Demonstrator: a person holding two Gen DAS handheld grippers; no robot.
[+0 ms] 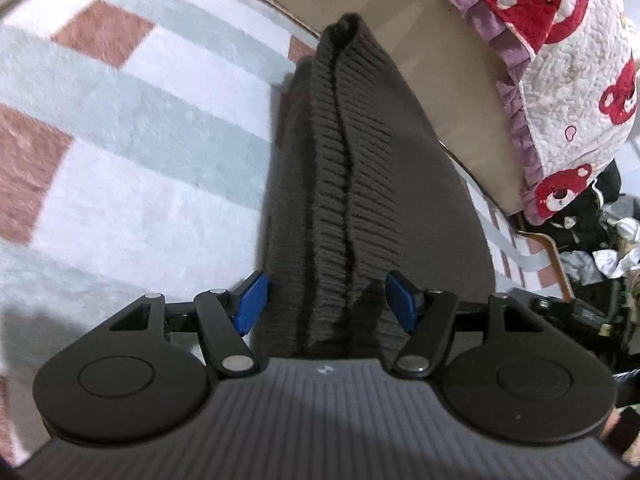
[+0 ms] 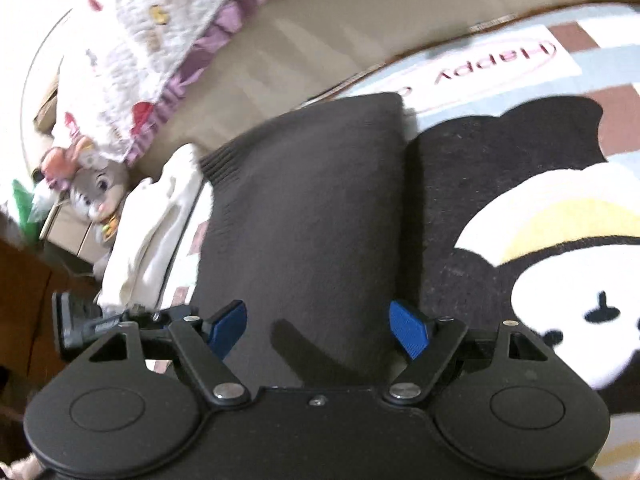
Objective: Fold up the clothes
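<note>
Folding in progress: dark grey knit sweater (image 1: pixel 360 184) lies doubled on the checked rug (image 1: pixel 120 152) w/ ribbed hems stacked, both left gripper (image 1: pixel 326 306) & right gripper (image 2: pixel 320 328) spread wide, holding nothing, apparently poised to grab near edge for next fold.

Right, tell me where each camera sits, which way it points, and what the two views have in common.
Left wrist: sits on the left hand-held gripper, looking forward and down along the dark knit garment on the checked rug; its blue fingers show, spread open.
Right wrist: sits on the right hand-held gripper, looking down at the same dark knit garment on the rug's cartoon print; its blue fingers show, open.
Shared: the garment, the rug, and the red-and-white quilt.
</note>
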